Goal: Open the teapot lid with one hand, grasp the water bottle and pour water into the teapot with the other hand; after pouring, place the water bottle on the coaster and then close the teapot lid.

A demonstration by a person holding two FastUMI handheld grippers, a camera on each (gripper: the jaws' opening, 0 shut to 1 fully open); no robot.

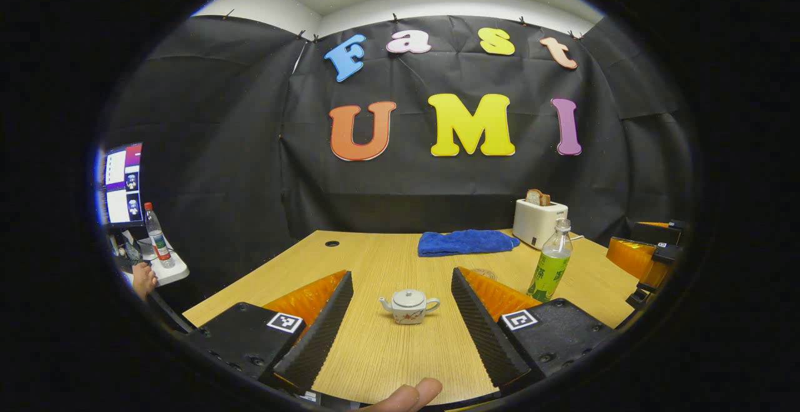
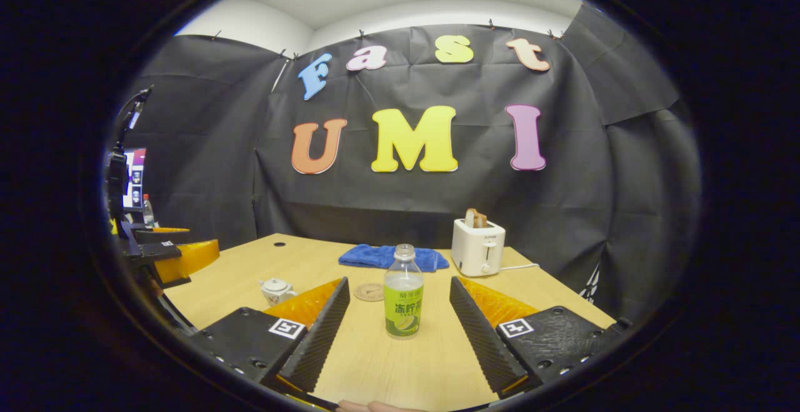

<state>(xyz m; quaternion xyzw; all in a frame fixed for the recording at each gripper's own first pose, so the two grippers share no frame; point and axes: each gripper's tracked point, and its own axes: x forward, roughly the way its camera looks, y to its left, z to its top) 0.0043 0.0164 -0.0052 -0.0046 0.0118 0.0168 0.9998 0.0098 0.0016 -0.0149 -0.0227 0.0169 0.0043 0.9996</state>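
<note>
A small white teapot (image 1: 409, 307) with its lid on stands on the wooden table (image 1: 375, 349). In the left gripper view it sits in the gap of my open left gripper (image 1: 400, 273), touching neither finger. A green-labelled water bottle (image 2: 404, 296) stands upright between the fingers of my open right gripper (image 2: 400, 281), apart from both. A round coaster (image 2: 370, 292) lies just left of the bottle, with the teapot (image 2: 277, 290) farther left. The left gripper view also has the bottle (image 1: 551, 262) at the right, and the coaster (image 1: 482, 272) half hidden behind a finger.
A folded blue towel (image 1: 465, 242) and a white toaster (image 1: 539, 221) with bread stand at the table's far side. The other gripper (image 1: 650, 256) is at the right edge. A monitor (image 1: 122, 184), another bottle (image 1: 156, 237) and a hand (image 1: 144, 277) are off the table's left.
</note>
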